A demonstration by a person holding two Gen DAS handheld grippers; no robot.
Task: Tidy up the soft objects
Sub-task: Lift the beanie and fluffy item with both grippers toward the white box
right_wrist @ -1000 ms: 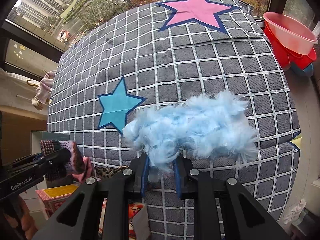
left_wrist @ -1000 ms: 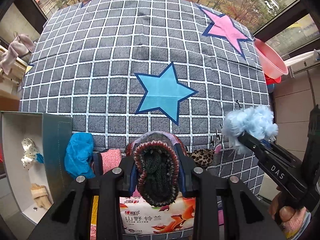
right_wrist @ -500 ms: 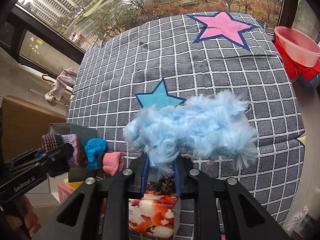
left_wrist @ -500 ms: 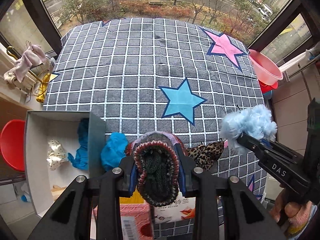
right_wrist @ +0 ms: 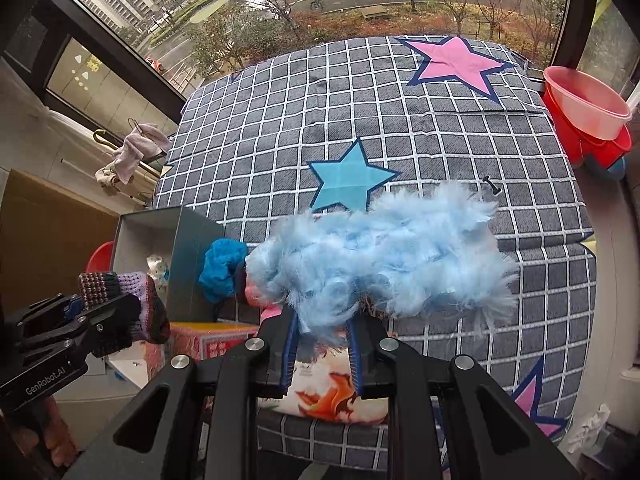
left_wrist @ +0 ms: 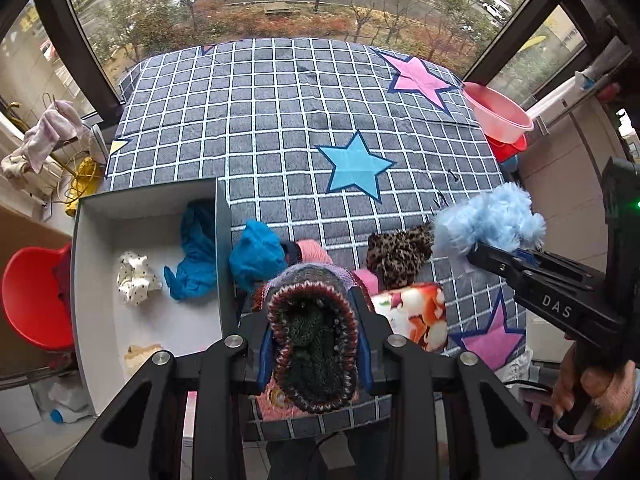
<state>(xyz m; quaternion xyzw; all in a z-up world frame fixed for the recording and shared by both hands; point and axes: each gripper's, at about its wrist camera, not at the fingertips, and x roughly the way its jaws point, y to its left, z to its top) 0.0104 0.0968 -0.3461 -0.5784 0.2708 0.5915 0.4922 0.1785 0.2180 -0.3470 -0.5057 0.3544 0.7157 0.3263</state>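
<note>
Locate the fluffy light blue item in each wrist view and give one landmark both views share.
Left wrist view: the fluffy light blue item sits at the right edge, pinched by the right gripper coming in from the right.
Right wrist view: it fills the centre, just above that gripper's fingers.
Shared landmark: the blue star on the checked cover, up and to the left of the item in both views.

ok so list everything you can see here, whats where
knit item: one, multicoloured, in left tongs
fluffy item: one, light blue, in right tongs
box: one, white inside, left of quilt
blue cloth: one, in box
spotted cloth: one, white, in box
blue item: one, on quilt beside box
leopard item: one, on quilt
tissue pack: one, near quilt edge
quilt: one, grey checked, stars
basins: stacked, pink and red, right
hand: gripping right handle
</note>
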